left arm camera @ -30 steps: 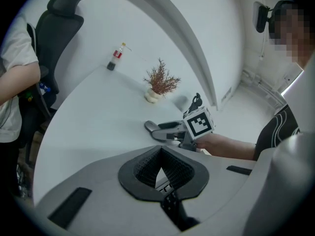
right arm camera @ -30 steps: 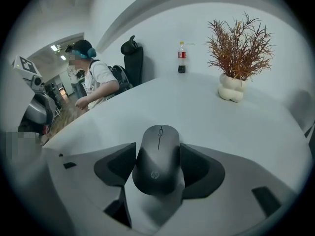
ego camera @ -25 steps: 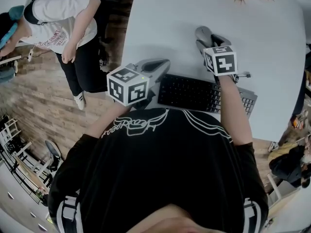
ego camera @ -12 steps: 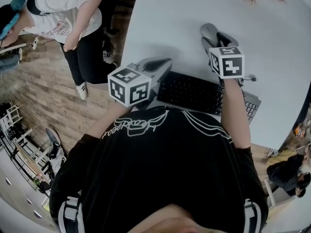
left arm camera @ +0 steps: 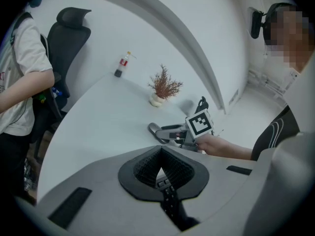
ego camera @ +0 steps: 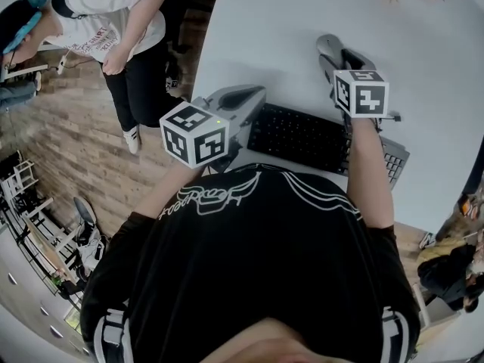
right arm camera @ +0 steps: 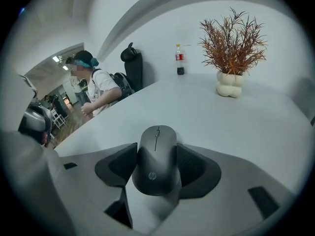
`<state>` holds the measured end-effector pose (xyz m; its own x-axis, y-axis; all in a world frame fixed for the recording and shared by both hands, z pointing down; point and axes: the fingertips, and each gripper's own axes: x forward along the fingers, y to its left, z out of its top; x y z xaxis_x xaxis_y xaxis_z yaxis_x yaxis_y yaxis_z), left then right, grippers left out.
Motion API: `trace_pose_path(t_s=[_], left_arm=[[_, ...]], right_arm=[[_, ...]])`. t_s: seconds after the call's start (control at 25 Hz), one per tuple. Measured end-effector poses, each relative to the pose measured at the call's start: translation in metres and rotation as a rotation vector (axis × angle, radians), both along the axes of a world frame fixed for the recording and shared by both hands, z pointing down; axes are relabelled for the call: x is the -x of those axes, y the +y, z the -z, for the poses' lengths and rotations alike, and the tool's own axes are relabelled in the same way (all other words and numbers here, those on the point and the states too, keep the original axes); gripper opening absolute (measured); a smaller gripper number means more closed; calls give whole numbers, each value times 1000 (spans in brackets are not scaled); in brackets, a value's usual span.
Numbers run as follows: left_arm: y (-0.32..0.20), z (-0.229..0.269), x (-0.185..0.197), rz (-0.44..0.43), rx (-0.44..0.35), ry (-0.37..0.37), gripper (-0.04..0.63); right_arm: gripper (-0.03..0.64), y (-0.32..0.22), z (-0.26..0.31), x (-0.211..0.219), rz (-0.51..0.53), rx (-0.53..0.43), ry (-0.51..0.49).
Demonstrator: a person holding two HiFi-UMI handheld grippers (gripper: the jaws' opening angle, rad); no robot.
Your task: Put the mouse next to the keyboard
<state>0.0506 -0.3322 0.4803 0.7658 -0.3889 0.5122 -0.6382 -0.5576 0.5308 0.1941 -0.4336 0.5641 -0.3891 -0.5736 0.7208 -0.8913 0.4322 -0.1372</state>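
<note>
Currently the right gripper (right arm camera: 156, 150) is clenched on the mouse (right arm camera: 156, 167), with one pad against each long side and the nose projecting past the fingertips. In the head view the mouse (ego camera: 327, 47) lies beyond the far edge of the keyboard (ego camera: 299, 136), toward its right half and apart from it. No view shows whether the mouse touches the table (ego camera: 265, 29).

The left gripper (left arm camera: 160, 154) has its jaws closed together with nothing between them. It sits at the keyboard's left end, near the table's curved left edge.

The keyboard runs along the near edge. Ahead of the mouse the tabletop is bare and wide. A potted plant (right arm camera: 231, 48) and a bottle (right arm camera: 180, 59) stand well apart from it, toward the far edge. A bystander (ego camera: 113, 29) stands on the floor past the left edge.
</note>
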Motion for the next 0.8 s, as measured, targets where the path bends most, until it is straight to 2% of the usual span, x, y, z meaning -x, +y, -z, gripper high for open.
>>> trace_pose_path(t_s=[0.36,0.8], left_arm=[[33,12,28,29,-25,28,6],[104,54,47,-39,-117,98,6]], right_arm=[[245,20,33,3,-49,-83,16],[245,102,106,13,-83,-216,78]])
